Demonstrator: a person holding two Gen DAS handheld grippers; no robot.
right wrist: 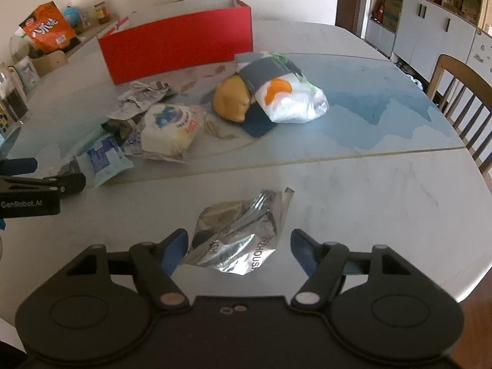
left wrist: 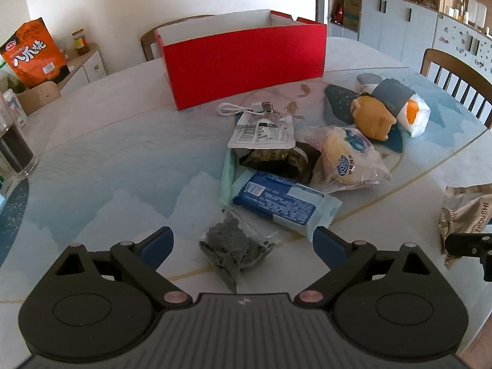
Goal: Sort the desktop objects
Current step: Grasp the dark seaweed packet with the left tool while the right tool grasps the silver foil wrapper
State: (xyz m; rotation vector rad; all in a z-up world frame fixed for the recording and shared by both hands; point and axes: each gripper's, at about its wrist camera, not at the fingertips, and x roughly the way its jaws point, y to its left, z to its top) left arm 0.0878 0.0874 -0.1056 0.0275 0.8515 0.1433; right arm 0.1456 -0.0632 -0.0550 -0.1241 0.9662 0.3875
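On pale round marble-look table [right wrist: 384, 190], near open red cardboard box [left wrist: 243, 64]: left gripper [left wrist: 243, 243] spread around clear dark-flake packet [left wrist: 235, 246], right gripper [right wrist: 240, 246] spread around crumpled silver foil wrapper [right wrist: 240, 236], neither pinching.

- Table [right wrist: 384, 184]: smooth, glossy, marble-look top with a blue printed glassy panel.
- Box [left wrist: 243, 61]: matt red cardboard, white inside.
- Foil bag [right wrist: 243, 236]: crinkled, shiny silver.
- Blue packet [left wrist: 276, 203]: smooth plastic film.
- Bread bag [left wrist: 347, 163]: clear, glossy plastic.
- Toy [left wrist: 372, 117]: soft yellow plush.
- Chair [right wrist: 461, 98]: wood.
- Gripper pads [right wrist: 176, 246]: matt blue; arms black plastic.
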